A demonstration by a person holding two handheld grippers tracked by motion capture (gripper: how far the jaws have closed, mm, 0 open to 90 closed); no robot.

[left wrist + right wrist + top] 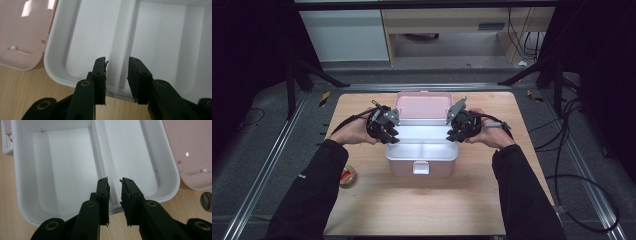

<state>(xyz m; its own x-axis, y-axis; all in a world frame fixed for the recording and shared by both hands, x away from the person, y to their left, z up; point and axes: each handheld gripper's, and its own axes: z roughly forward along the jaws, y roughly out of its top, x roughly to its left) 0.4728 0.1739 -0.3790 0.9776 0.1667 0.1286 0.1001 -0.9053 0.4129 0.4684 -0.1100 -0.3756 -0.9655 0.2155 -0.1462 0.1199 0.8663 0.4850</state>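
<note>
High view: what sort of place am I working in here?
Probably a lab recording rig, not a home: a small light wooden table sits inside a metal rail frame on grey floor, black cables trail alongside, and plain wooden furniture stands behind.

In the high view, the pale pink plastic box with a white inner tray (422,150) has both side walls partly covered by the left claw (390,134) and the right claw (453,134), and the jaw gaps there are too small to judge. Left of the box, a small round brown-and-red object (347,176) is half hidden by the person's dark left sleeve (314,190); what it is cannot be told. In the left gripper view the box's open pink lid (22,32) is cut off by the top and left edges. In the right gripper view a dark round thing (207,201) right of the box is cropped and blurred.
</note>
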